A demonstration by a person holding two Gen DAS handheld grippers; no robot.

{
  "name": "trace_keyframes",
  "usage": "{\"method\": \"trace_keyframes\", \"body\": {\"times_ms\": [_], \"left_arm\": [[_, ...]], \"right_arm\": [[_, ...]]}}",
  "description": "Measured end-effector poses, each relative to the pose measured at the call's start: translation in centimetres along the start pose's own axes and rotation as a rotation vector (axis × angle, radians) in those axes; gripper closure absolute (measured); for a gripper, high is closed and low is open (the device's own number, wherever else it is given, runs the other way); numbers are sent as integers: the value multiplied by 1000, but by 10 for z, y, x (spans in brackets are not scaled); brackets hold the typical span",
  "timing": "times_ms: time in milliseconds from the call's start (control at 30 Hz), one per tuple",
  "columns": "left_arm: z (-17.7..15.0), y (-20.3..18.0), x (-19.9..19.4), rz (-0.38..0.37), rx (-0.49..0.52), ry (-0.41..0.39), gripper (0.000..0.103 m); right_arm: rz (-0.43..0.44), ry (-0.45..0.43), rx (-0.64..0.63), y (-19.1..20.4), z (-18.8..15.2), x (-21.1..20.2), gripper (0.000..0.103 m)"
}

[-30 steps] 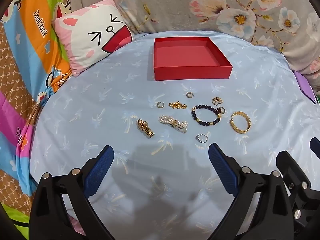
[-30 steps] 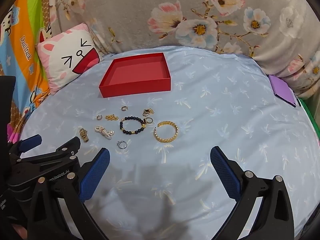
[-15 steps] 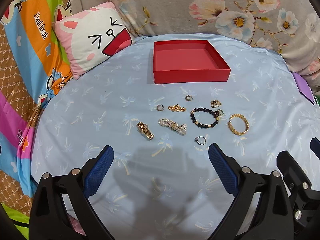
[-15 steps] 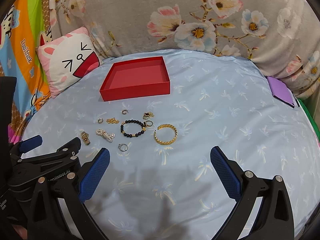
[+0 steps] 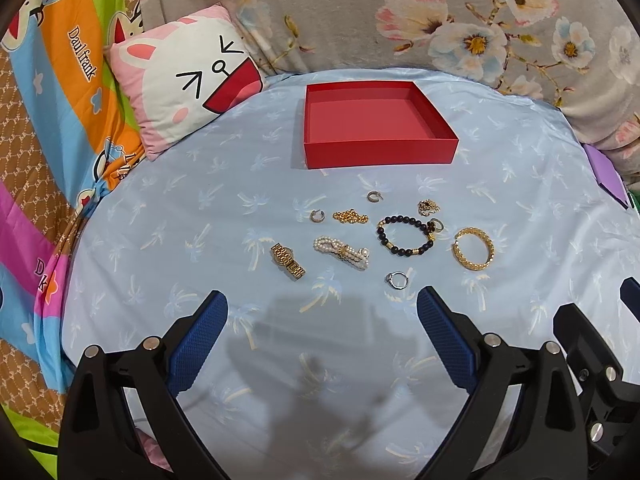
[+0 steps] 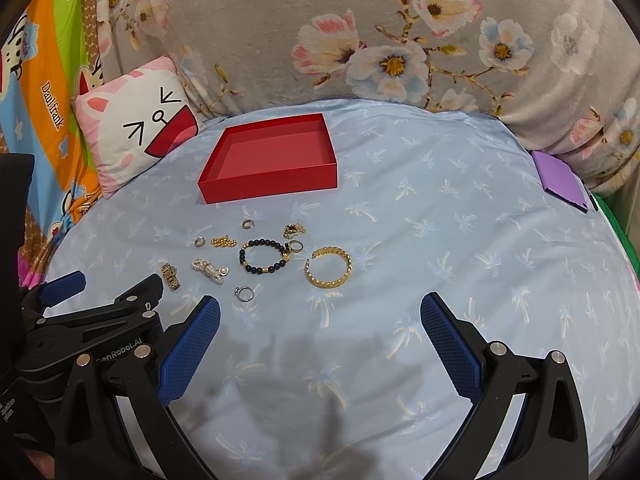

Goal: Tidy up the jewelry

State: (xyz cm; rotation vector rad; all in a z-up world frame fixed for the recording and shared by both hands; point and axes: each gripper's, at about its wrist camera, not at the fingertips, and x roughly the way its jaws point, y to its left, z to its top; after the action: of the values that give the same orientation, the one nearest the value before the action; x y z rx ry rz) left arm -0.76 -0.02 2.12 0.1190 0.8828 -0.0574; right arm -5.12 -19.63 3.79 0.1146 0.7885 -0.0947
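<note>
An empty red box (image 5: 378, 128) (image 6: 272, 160) stands at the back of a light blue cloth. In front of it lie several jewelry pieces: a gold watch (image 5: 287, 261) (image 6: 171, 276), a pearl bracelet (image 5: 341, 252) (image 6: 209, 270), a dark bead bracelet (image 5: 405, 235) (image 6: 264, 255), a gold bangle (image 5: 473, 248) (image 6: 329, 267), a silver ring (image 5: 397, 280) (image 6: 245, 293), a gold chain (image 5: 350, 217) and small ear hoops. My left gripper (image 5: 322, 340) is open and empty, short of the jewelry. My right gripper (image 6: 320, 344) is open and empty, to the right of the left one.
A cat-face pillow (image 5: 188, 80) lies at the back left. A floral blanket (image 6: 400, 40) rises behind the box. A purple pad (image 6: 562, 180) sits at the right edge. Bright striped bedding (image 5: 48, 120) borders the cloth on the left.
Both views show the box and jewelry sliding lower in the frame, with more of the blanket behind showing. Both grippers stay open.
</note>
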Motion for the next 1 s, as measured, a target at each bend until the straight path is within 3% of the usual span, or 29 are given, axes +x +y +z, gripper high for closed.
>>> {"method": "trace_keyframes", "body": {"times_ms": [1000], "left_arm": [[-8, 3, -3, 4, -11, 0, 10]], "right_arm": [[8, 1, 1, 3, -3, -2, 5]]}}
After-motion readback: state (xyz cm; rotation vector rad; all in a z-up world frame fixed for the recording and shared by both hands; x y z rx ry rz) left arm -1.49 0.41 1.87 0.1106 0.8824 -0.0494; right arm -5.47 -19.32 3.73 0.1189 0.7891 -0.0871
